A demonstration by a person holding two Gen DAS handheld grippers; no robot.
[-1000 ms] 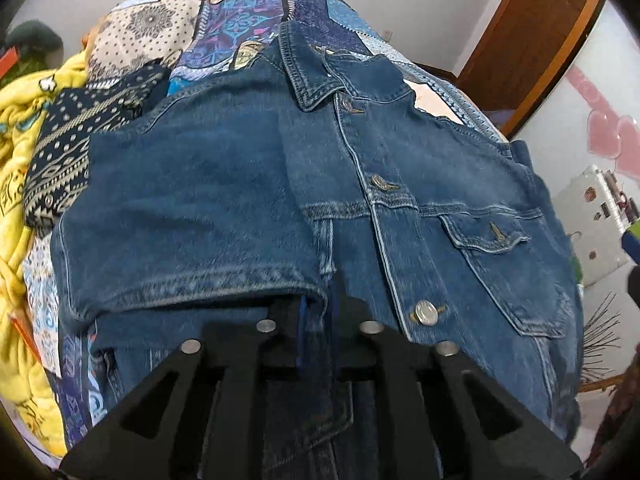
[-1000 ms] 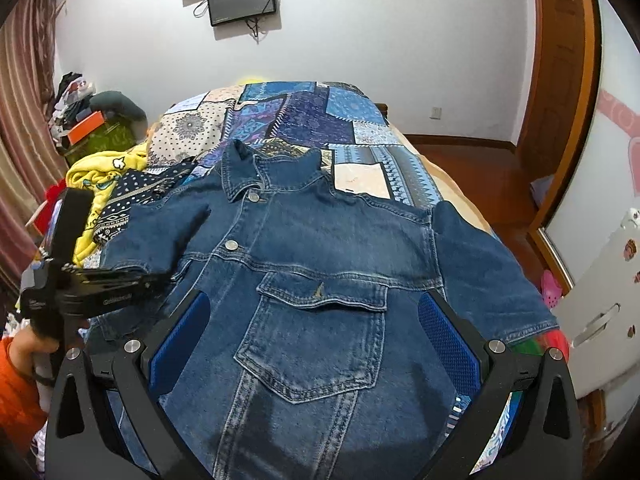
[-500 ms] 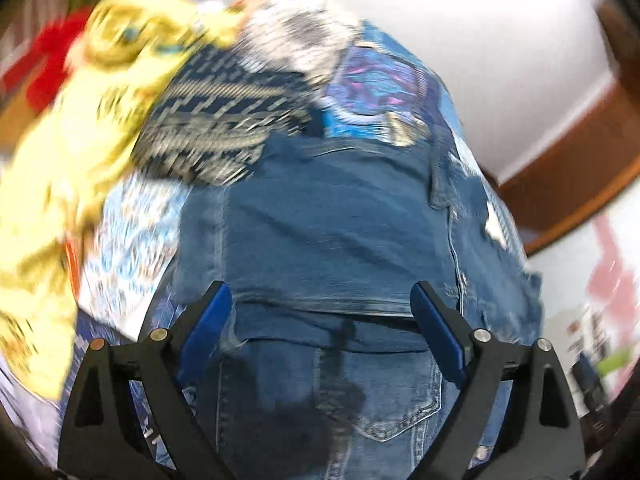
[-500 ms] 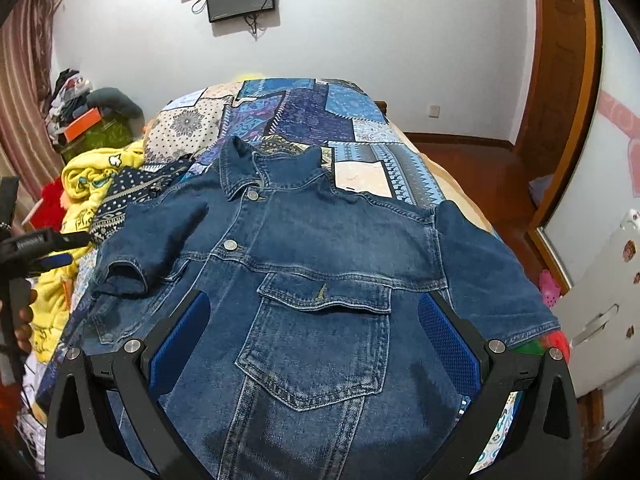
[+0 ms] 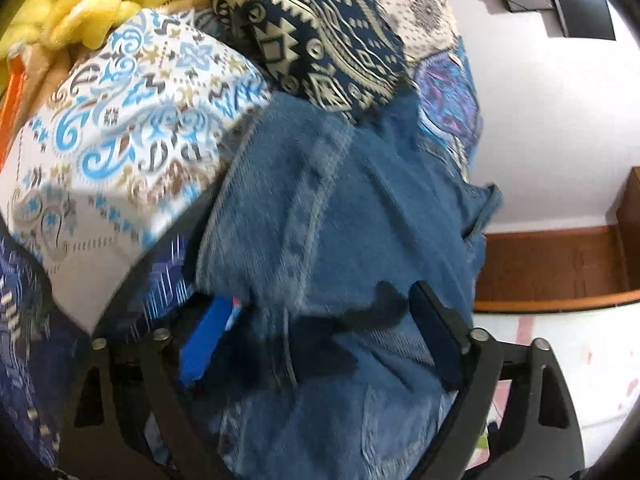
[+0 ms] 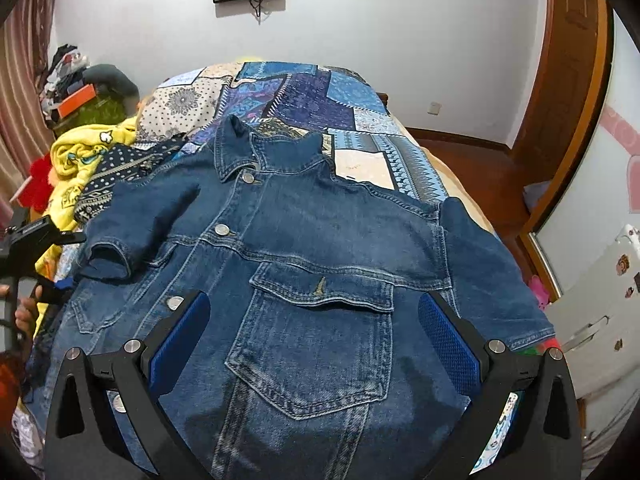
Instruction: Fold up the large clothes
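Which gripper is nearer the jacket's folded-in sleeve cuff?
Left. The left gripper is at the folded sleeve cuff, jaws open; the right gripper hovers over the chest pocket, farther away.

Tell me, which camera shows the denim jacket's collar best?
The right wrist view: the collar lies sharp and whole at the top of the denim jacket. The left wrist view shows only blurred denim up close.

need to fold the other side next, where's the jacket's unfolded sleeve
In the right wrist view the unfolded sleeve lies flat at the denim jacket's right side, near the bed's right edge, just beyond the open right gripper.
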